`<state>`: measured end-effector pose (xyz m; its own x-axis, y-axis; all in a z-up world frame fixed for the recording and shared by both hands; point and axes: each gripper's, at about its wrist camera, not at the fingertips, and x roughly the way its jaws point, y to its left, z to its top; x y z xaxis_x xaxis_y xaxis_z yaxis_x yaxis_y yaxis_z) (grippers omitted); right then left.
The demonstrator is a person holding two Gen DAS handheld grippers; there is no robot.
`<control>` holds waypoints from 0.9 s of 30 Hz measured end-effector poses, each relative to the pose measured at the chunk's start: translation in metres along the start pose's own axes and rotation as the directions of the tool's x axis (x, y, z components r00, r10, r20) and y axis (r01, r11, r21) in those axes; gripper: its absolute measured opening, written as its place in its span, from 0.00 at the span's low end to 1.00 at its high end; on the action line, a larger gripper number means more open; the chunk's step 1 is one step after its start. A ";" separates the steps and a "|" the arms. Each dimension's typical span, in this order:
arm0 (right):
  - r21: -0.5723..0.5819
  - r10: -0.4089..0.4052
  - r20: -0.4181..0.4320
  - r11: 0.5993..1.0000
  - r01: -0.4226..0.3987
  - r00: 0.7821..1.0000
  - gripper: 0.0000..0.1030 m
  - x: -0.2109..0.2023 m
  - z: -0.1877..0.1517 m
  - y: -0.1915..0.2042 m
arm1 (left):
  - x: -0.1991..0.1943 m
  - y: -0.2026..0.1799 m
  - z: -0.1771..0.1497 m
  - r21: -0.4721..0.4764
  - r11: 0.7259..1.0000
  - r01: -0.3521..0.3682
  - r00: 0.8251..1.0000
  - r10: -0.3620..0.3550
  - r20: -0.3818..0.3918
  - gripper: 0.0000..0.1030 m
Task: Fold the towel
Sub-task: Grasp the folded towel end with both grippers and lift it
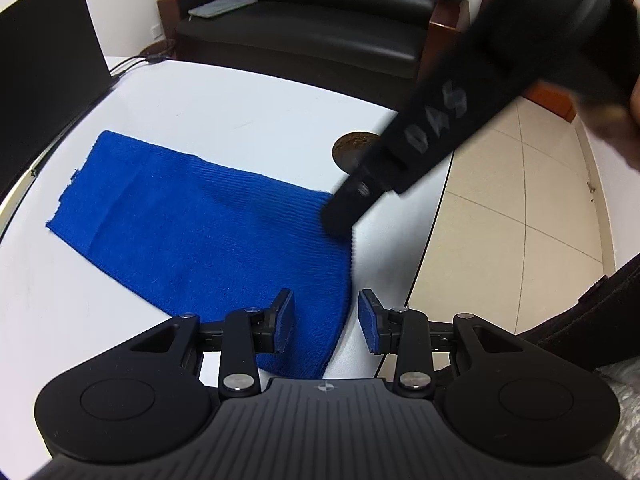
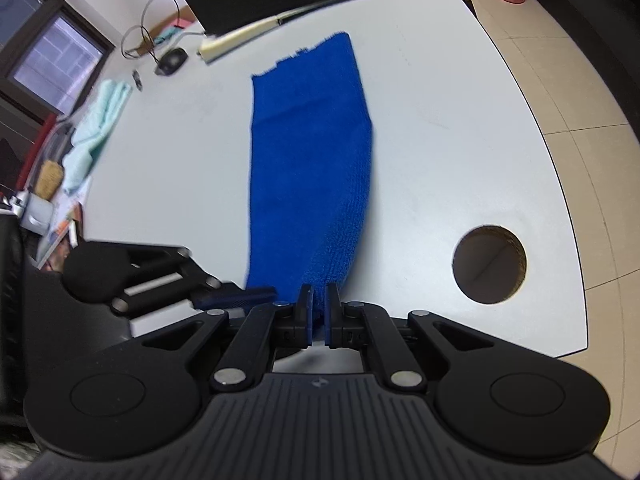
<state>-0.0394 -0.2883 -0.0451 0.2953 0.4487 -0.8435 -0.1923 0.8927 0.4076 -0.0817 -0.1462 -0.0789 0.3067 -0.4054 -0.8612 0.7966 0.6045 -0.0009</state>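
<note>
A blue towel [image 1: 192, 224] lies folded in a long strip on the white table [image 1: 248, 112]. My left gripper [image 1: 326, 320] hovers open over the strip's near corner: one pad is above the cloth, the other above bare table. My right gripper [image 2: 318, 312] is shut on the towel [image 2: 312, 152] at its near end, and the cloth rises bunched into the pads. In the left wrist view the right gripper [image 1: 344, 208] comes in blurred from the upper right, its tip at the towel's right corner. One of the left gripper's fingers [image 2: 236, 298] shows beside the towel's edge.
A round cable hole [image 2: 489, 264] opens in the table right of the towel, near the curved table edge. A black monitor [image 1: 44, 60] stands at the far side, with a mouse [image 2: 172, 60] and a pale green cloth [image 2: 96, 128] to the left. A black sofa [image 1: 320, 12] stands beyond.
</note>
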 end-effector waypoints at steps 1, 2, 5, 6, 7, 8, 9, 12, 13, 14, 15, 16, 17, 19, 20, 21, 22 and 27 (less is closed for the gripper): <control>0.005 0.013 0.007 1.000 -0.013 1.000 0.05 -0.003 0.003 0.003 | 0.000 0.000 0.000 0.000 1.000 -0.002 1.000 0.002 0.000 0.37; 0.009 0.021 0.012 1.000 -0.021 1.000 0.05 -0.005 0.005 0.004 | 0.000 -0.001 0.000 0.002 1.000 -0.004 1.000 0.004 0.002 0.37; 0.018 0.042 0.027 0.999 -0.042 0.999 0.05 -0.010 0.013 0.011 | 0.001 -0.002 0.000 0.006 1.000 -0.022 1.000 0.022 0.003 0.37; 0.024 0.050 0.031 0.998 -0.051 0.998 0.05 -0.011 0.015 0.012 | 0.002 -0.002 0.000 0.006 1.000 -0.027 1.000 0.027 0.001 0.37; 0.032 0.058 0.035 0.998 -0.059 0.998 0.05 -0.012 0.018 0.013 | 0.002 -0.002 -0.001 0.009 0.999 -0.041 0.999 0.041 -0.002 0.37; 0.035 0.062 0.038 0.997 -0.063 0.997 0.05 -0.013 0.020 0.014 | 0.002 -0.002 -0.001 0.010 0.999 -0.046 0.999 0.046 -0.003 0.37; 0.038 0.066 0.041 0.997 -0.068 0.997 0.05 -0.015 0.022 0.014 | 0.002 -0.001 -0.002 0.008 0.999 -0.053 0.999 0.053 -0.006 0.37; 0.052 0.075 0.047 0.996 -0.077 0.996 0.05 -0.016 0.025 0.014 | 0.003 0.001 -0.003 0.004 0.998 -0.067 0.998 0.067 -0.013 0.35; 0.055 0.075 0.049 0.995 -0.078 0.996 0.05 -0.017 0.026 0.014 | 0.003 0.002 -0.003 0.004 0.998 -0.070 0.997 0.070 -0.014 0.28; 0.055 0.072 0.050 0.996 -0.074 0.996 0.05 -0.018 0.027 0.014 | 0.003 0.003 -0.003 0.000 0.997 -0.074 0.997 0.074 -0.016 0.24; 0.058 0.069 0.052 0.996 -0.072 0.996 0.05 -0.018 0.028 0.014 | 0.003 0.004 -0.003 -0.006 0.997 -0.074 0.997 0.074 -0.017 0.18; 0.061 0.066 0.053 0.996 -0.069 0.996 0.05 -0.019 0.028 0.013 | 0.002 0.007 -0.004 -0.017 0.997 -0.071 0.997 0.071 -0.018 0.13; 0.064 0.063 0.054 0.996 -0.067 0.997 0.05 -0.019 0.028 0.012 | 0.002 0.010 -0.004 -0.024 0.997 -0.070 0.997 0.070 -0.019 0.11; 0.069 0.057 0.057 0.996 -0.061 0.997 0.05 -0.020 0.029 0.010 | -0.002 0.017 -0.005 -0.046 0.997 -0.068 0.997 0.067 -0.022 0.09; 0.071 0.054 0.058 0.996 -0.058 0.997 0.05 -0.020 0.028 0.009 | -0.002 0.019 -0.005 -0.051 0.996 -0.067 0.998 0.066 -0.022 0.09; 0.073 0.049 0.060 0.996 -0.054 0.997 0.05 -0.021 0.028 0.008 | -0.005 0.021 -0.005 -0.055 0.996 -0.065 0.998 0.064 -0.021 0.09; 0.076 0.044 0.064 0.996 -0.049 0.997 0.05 -0.022 0.028 0.007 | -0.007 0.024 -0.005 -0.056 0.996 -0.066 0.998 0.065 -0.017 0.09; 0.085 0.028 0.082 0.996 -0.035 0.996 0.05 -0.025 0.032 0.002 | -0.019 0.031 -0.002 -0.065 0.995 -0.078 0.997 0.078 0.009 0.09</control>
<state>-0.0175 -0.2962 -0.0124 0.3658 0.4758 -0.7999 -0.1228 0.8766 0.4653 -0.0638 -0.1178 -0.0635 0.3728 -0.3630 -0.8540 0.7351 0.6771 0.0331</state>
